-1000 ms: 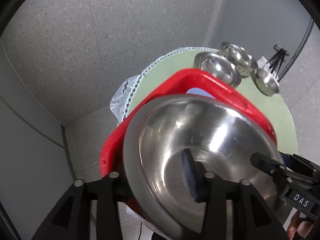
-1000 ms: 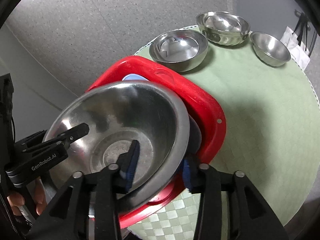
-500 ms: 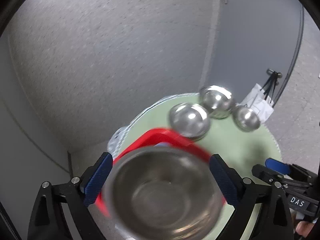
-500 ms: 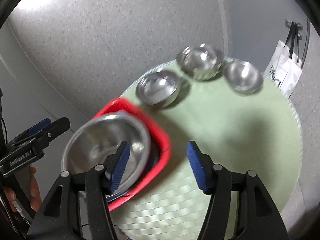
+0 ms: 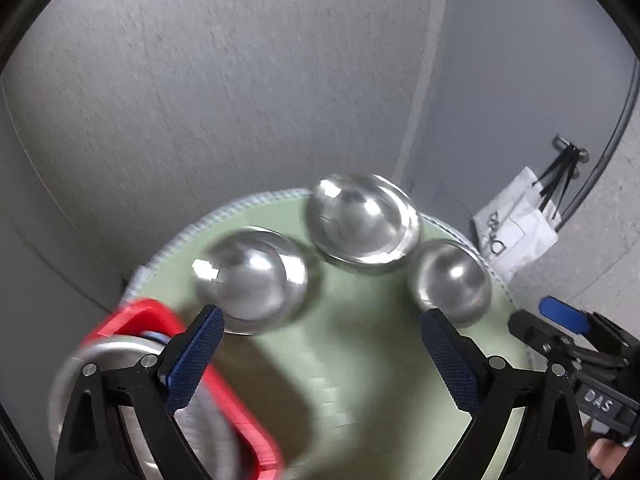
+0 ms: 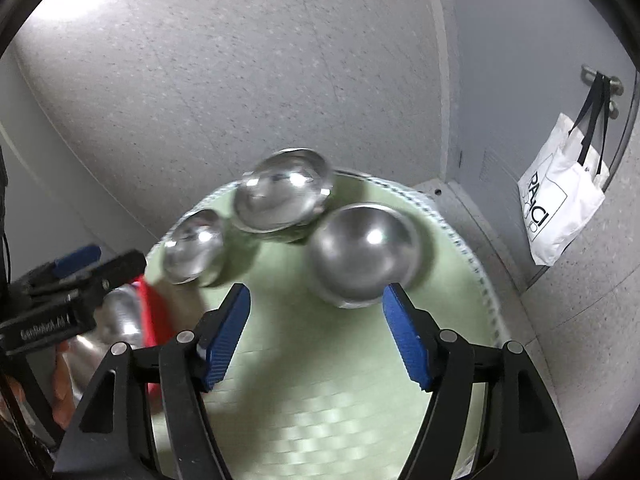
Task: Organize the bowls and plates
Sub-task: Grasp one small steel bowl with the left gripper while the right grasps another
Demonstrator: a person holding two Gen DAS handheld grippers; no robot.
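Note:
Three small steel bowls stand at the far side of the round green table (image 5: 360, 344): the left bowl (image 5: 250, 280), the middle bowl (image 5: 362, 222) and the right bowl (image 5: 452, 280). A large steel bowl (image 5: 120, 360) lies in the red tray (image 5: 240, 420) at the lower left. My left gripper (image 5: 320, 356) is open wide above the table with nothing between its fingers. In the right wrist view the same small bowls appear at left (image 6: 194, 246), middle (image 6: 282, 196) and right (image 6: 364, 252). My right gripper (image 6: 316, 336) is open, its jaws still opening, with nothing between them.
A white bag (image 6: 560, 204) hangs on the door handle to the right of the table. Grey walls stand close behind the table (image 6: 300, 360). The left gripper (image 6: 108, 258) shows at the left edge of the right wrist view, over the red tray (image 6: 154, 316).
Both grippers let go of the large bowl, which now rests in the red tray. Both opened, rose and swung to the right, over the green table toward the three small bowls.

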